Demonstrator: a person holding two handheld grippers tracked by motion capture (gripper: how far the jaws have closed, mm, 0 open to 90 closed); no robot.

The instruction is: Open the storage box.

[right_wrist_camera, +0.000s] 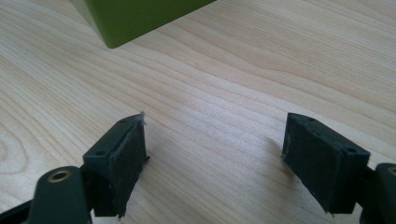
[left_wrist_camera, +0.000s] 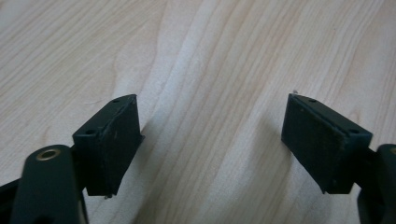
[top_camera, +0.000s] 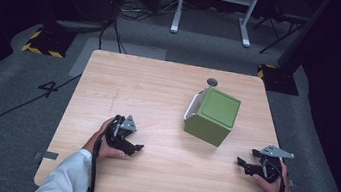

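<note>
High view: 1 light wooden table (top_camera: 158, 99), 1 green box (top_camera: 211, 116), 2 grippers and 2 hands. The table top is roughly square, pale wood with fine straight grain, and has 1 small round grey disc (top_camera: 212, 82) near its far edge. The green box sits right of the table's centre, just this side of that disc. It is a matte olive cube with flat faces, tipped so that 1 recessed square panel faces upward. A white rim (top_camera: 192, 104) shows along the box's left side; what the box holds cannot be seen.

The left gripper (top_camera: 137, 148) lies at the near left of the box, well apart from it, held by the left hand (top_camera: 101, 144) coming out of a white sleeve (top_camera: 68, 177). The right gripper (top_camera: 241, 163) sits at the near right of the box, also apart from it, held by the right hand (top_camera: 274, 184). Each carries 1 grey three-cornered plate and 1 black cable.

In the left gripper view its 2 black jaws stand wide apart over bare wood grain, with nothing between them; the pads (left_wrist_camera: 116, 144) are flat, rectangular and slightly rough. In the right gripper view the 2 jaws are likewise spread and empty, with 1 rounded corner of the green box (right_wrist_camera: 135, 16) beyond them, not touching.
</note>
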